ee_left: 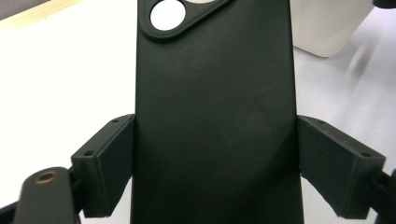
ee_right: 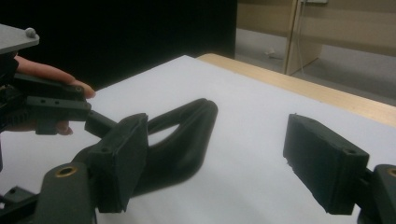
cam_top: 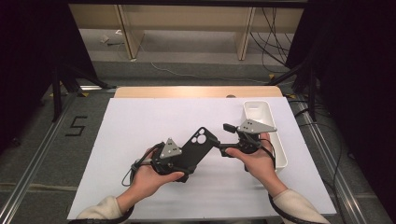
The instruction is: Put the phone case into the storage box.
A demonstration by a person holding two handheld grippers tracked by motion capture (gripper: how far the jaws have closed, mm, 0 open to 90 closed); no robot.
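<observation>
A black phone case (cam_top: 198,144) with a camera cut-out is held above the white sheet, its cut-out end pointing away from the person. My left gripper (cam_top: 185,161) is shut on the case's lower part. In the left gripper view both pads (ee_left: 109,163) press the long edges of the case (ee_left: 215,93). My right gripper (cam_top: 225,139) stands open just right of the case's top end. In the right gripper view the case (ee_right: 187,135) lies beyond my right gripper's (ee_right: 224,163) left jaw, untouched, with the left gripper (ee_right: 51,105) behind it.
A white rectangular tray (cam_top: 268,130) stands at the right edge of the sheet, close behind the right hand. The white sheet (cam_top: 140,121) covers a wooden table (cam_top: 196,92). Floor, cables and shelf legs lie beyond the far edge.
</observation>
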